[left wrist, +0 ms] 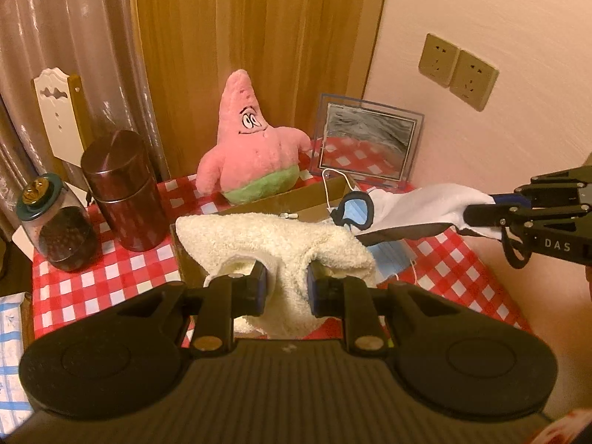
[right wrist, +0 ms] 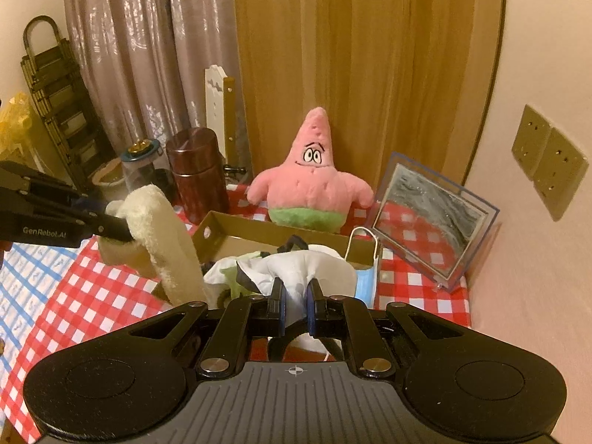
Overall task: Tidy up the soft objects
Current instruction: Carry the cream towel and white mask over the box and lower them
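left gripper (left wrist: 285, 288): bottom centre of the left wrist view; fingers pinching a fold of the cream towel (left wrist: 281, 248), which bulges up between and around both pads.
cream towel, position: draped over the near-left corner of the cardboard box (left wrist: 296, 199); in the right wrist view it hangs from the gripper at mid-left, above the box corner.
right gripper (right wrist: 295, 307): bottom centre of the right wrist view; fingers nearly together, pinching the white cloth (right wrist: 296, 262). From the left wrist view it enters at the right edge, cloth stretched leftward from it toward the box.
white cloth: dark trim along one edge, bunched over the front of the box.
blue face mask (right wrist: 366, 281): at the box's front-right corner, ear loop over the rim, partly under the white cloth.
cardboard box, position: centre of the checked tablecloth (left wrist: 111, 281), open top, shallow.
pink star plush (right wrist: 310, 181): upright behind the box, against the yellow curtain (right wrist: 351, 55).
glass frame (right wrist: 433, 218): right of the plush, tilted back toward the wall.
brown tin (left wrist: 124, 188): left of the box, upright.
glass jar (left wrist: 59, 222): just left of the tin, dark contents, green lid.
wall sockets (left wrist: 458, 70): upper right of the left wrist view.
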`<state>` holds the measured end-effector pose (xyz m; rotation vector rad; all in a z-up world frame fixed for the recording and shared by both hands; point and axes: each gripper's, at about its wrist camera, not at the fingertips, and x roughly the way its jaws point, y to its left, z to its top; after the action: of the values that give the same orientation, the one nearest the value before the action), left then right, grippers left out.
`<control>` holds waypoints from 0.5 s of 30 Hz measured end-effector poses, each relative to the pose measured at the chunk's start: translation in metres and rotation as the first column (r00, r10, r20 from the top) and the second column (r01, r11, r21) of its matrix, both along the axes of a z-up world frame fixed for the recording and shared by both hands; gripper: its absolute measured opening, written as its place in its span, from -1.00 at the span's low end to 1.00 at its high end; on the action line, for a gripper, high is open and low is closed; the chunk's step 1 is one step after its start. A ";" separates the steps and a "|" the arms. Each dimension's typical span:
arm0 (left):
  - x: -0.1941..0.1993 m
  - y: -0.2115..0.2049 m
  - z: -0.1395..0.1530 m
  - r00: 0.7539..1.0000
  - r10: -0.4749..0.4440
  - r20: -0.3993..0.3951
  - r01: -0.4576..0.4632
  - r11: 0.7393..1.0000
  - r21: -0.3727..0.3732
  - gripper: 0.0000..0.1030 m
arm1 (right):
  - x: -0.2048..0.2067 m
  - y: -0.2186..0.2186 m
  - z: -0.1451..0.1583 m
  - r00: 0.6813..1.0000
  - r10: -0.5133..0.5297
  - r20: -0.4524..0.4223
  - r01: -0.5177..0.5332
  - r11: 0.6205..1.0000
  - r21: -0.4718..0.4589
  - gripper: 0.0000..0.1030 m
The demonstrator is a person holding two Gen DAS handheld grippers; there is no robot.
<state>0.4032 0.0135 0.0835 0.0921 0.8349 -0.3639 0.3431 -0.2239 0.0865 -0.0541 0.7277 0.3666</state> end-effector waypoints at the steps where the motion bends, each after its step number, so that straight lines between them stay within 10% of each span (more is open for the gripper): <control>1: 0.006 0.000 -0.003 1.000 0.002 -0.008 -0.002 1.000 -0.004 -0.63 | 0.007 0.000 -0.002 1.000 0.000 -0.011 0.000 1.000 0.003 -0.79; 15: 0.084 0.001 -0.068 0.993 0.050 -0.107 -0.055 0.998 -0.040 -0.63 | 0.099 0.002 -0.064 0.981 -0.060 -0.183 0.083 0.989 0.124 -0.79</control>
<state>0.4868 0.0141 0.0159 0.0112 0.9326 -0.3391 0.4421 -0.2218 0.0220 0.1307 0.8796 0.3524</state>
